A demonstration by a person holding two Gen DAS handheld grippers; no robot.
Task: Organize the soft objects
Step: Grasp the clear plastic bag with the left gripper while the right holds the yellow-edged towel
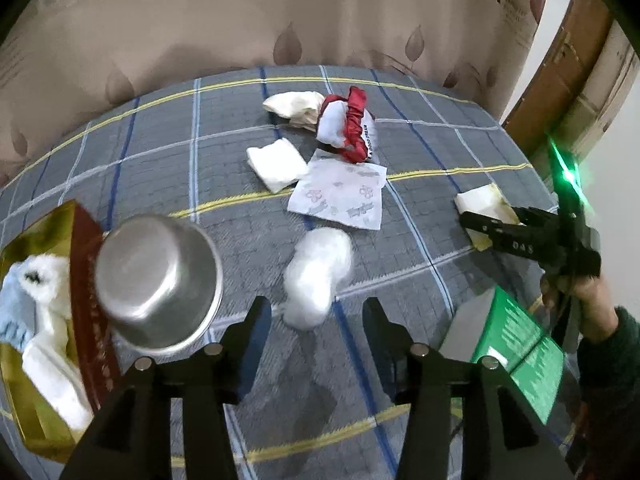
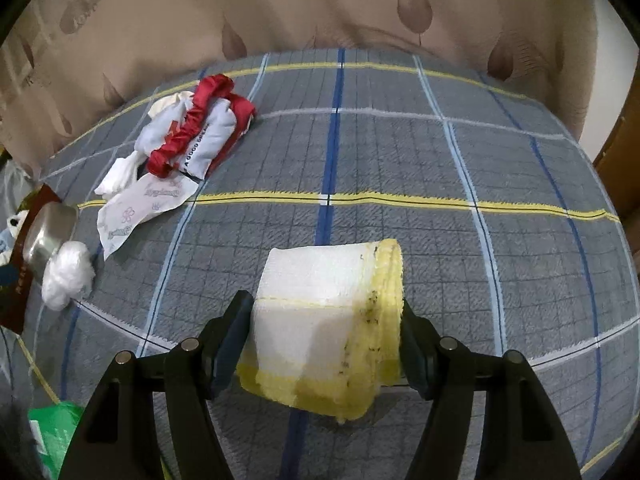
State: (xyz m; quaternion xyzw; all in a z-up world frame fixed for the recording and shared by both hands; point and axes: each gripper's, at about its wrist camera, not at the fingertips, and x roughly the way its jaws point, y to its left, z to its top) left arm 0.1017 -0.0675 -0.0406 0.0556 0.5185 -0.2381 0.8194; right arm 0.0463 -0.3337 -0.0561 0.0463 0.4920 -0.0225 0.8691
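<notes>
Between my right tool (image 2: 326, 340) fingers I grip the white-and-yellow folded cloth (image 2: 332, 320); my left tool (image 1: 316, 320) gapes above the white fluffy wad (image 1: 318, 280)

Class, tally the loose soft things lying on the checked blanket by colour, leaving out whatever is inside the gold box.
White only: 2, the folded cloth and fluffy wad
Cream: 1
White and yellow: 1
Red and white: 1
White printed: 1
Total: 6

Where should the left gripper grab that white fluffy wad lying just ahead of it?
Grip the white wad across its narrower middle, coming from above with the open left gripper. It lies lengthwise toward the fingers, loose on the blanket, with the steel bowl apart on its left.
</notes>
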